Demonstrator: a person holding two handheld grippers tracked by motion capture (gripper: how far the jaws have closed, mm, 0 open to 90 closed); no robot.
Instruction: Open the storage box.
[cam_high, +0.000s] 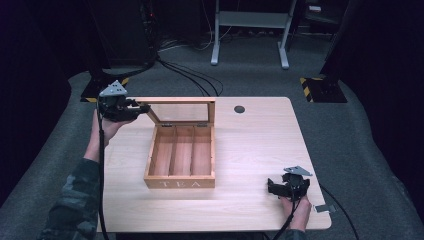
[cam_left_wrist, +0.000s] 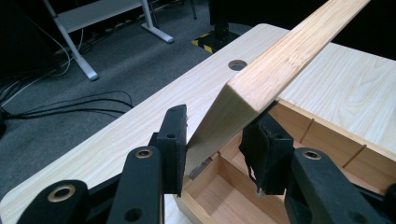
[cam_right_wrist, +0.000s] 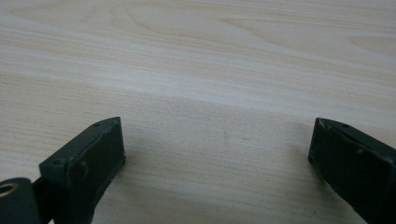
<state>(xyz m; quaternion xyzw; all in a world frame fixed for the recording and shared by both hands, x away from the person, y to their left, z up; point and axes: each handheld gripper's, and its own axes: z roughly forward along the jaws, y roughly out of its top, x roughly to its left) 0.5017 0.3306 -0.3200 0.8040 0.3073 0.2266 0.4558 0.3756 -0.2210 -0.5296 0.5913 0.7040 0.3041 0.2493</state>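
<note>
We are holding the lid (cam_high: 177, 111) of the wooden tea box (cam_high: 181, 165) raised at its far left corner, where our left hand-held gripper (cam_high: 142, 108) is pinching the lid's pale wood frame between its jaws. The lid is standing nearly upright on its hinges at the box's back edge, a clear pane set in the frame. The box is sitting mid-tabletop (cam_high: 250, 150), "TEA" lettered on its front, its three long compartments lying empty. Our right hand-held gripper (cam_high: 274, 189) is resting near the tabletop's near right corner, well apart, jaws spread wide.
</note>
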